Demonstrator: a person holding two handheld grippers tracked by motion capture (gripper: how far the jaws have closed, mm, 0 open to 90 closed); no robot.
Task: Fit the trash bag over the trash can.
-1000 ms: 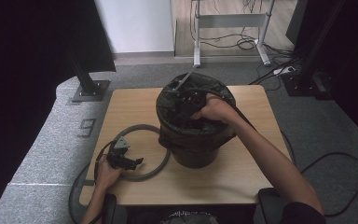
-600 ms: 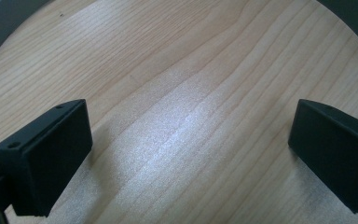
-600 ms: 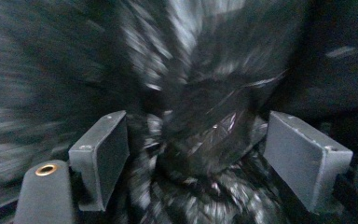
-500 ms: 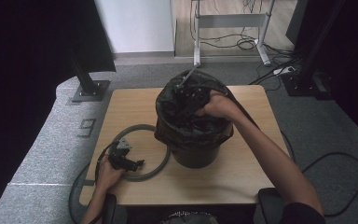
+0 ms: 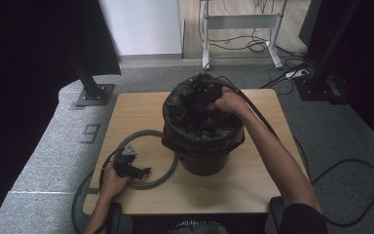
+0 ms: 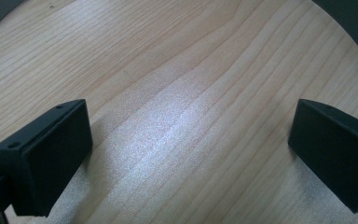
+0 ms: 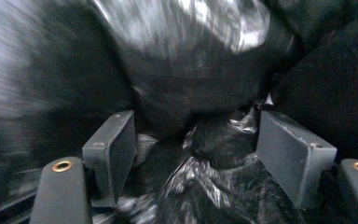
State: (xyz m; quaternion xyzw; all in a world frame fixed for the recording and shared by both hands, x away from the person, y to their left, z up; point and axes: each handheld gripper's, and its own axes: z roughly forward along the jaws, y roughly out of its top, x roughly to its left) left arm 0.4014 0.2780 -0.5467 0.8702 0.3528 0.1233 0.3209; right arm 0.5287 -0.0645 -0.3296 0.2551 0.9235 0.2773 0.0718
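We reach our right tool (image 7: 196, 158), jaws apart, into the bin (image 5: 202, 161) to seat its liner (image 5: 195, 129); our left tool (image 6: 191, 154) rests open on the worktop (image 5: 253, 170).

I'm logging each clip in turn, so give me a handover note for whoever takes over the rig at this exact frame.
Left gripper: jaws open, nothing between them, low over the wooden table inside the grey ring.
Right gripper: down in the mouth of the bin, jaws open with crumpled black bin bag between them; not closed on it.
Done: the bag is in the bin, its edge folded out over the rim.
Left, probably: finish arranging the bag, then perhaps fit the ring, which lies flat beside the bin.
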